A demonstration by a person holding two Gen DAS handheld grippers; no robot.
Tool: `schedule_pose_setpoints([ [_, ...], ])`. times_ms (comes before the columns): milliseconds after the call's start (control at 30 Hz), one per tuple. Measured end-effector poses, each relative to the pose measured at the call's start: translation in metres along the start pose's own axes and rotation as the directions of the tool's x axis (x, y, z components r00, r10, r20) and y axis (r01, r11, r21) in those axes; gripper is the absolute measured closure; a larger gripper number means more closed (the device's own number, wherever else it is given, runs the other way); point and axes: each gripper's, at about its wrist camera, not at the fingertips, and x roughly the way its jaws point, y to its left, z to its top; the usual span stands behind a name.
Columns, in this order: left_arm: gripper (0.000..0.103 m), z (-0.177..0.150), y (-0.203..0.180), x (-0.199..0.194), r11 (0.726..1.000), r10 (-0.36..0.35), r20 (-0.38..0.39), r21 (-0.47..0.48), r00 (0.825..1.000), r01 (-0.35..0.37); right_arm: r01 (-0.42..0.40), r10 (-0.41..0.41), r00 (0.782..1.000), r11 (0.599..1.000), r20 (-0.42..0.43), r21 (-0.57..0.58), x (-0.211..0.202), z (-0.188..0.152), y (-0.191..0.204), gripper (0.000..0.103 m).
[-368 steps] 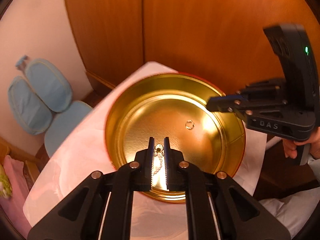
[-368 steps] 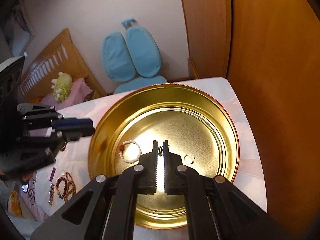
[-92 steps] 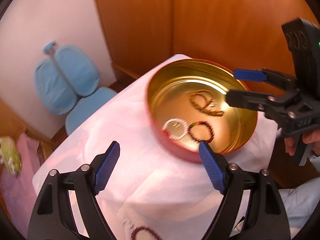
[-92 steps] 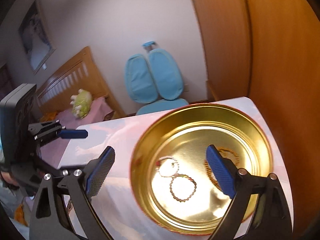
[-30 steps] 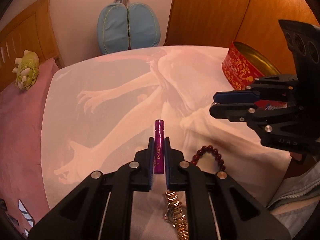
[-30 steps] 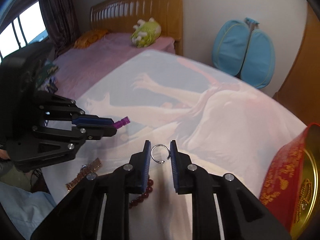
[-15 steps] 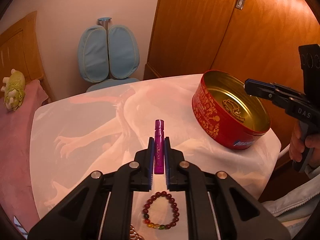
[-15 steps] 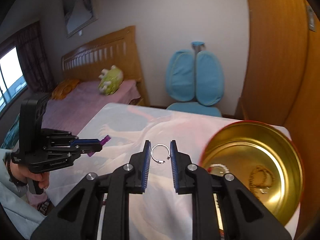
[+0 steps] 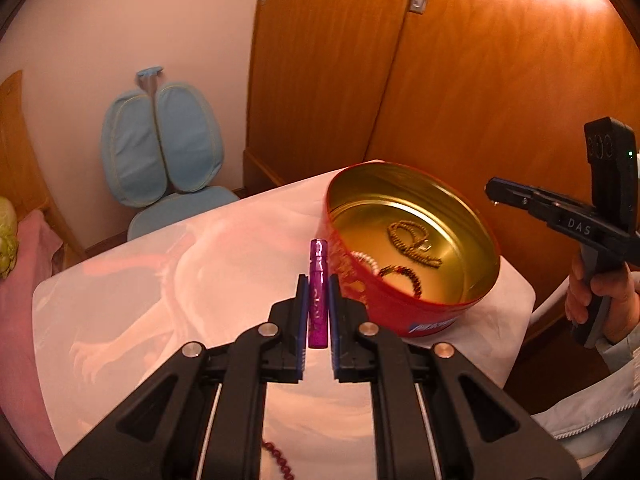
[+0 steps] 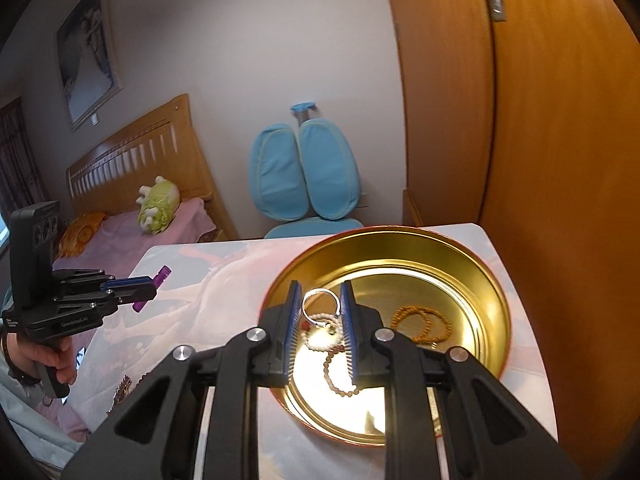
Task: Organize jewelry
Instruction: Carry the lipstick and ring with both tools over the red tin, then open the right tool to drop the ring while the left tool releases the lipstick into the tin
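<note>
So my right tongs (image 10: 320,306) have a thin silver ring (image 10: 320,307) pinched, hovering right over the round red tin with the gold inside (image 10: 486,280) (three bead bracelets already in it). Left tongs (image 9: 318,294) are clamped on a small purple tube (image 9: 317,288), just beside the tin, above the white surface (image 9: 192,280).

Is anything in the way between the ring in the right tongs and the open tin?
Nothing visible. The silver ring hangs over the tin, which is lidless; only bracelets lie on its floor below.

Our left gripper (image 9: 318,292) pinches narrowly, angled downward; our right gripper (image 10: 321,306) clamps slightly wider, far right.
</note>
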Motion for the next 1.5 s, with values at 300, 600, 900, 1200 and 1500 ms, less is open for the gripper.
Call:
schedule_pose_setpoints([
  [300,0.093,0.048,-0.041,0.033,0.994,-0.07,-0.035,0.086,0.997,0.073,0.061,-0.06,0.998,0.997,-0.018,0.042,-0.009,0.002,-0.03,0.082],
  [600,0.093,0.08,-0.073,0.09,0.977,-0.103,-0.125,0.176,0.987,0.124,0.068,-0.05,0.99,0.988,-0.13,0.139,0.02,0.02,-0.064,0.082],
  [900,0.093,0.08,-0.087,0.15,0.959,-0.047,-0.331,0.25,0.942,0.136,0.127,-0.048,0.941,0.968,-0.335,0.216,0.076,0.03,-0.089,0.082],
  [1200,0.093,0.061,-0.079,0.198,0.974,-0.021,-0.551,0.177,0.834,0.141,0.135,0.0,0.828,0.971,-0.56,0.199,0.118,0.002,-0.09,0.082],
  [1500,0.093,0.052,-0.079,0.2,0.974,-0.014,-0.565,0.18,0.825,0.14,0.165,-0.022,0.82,0.966,-0.573,0.199,0.121,-0.004,-0.094,0.082],
])
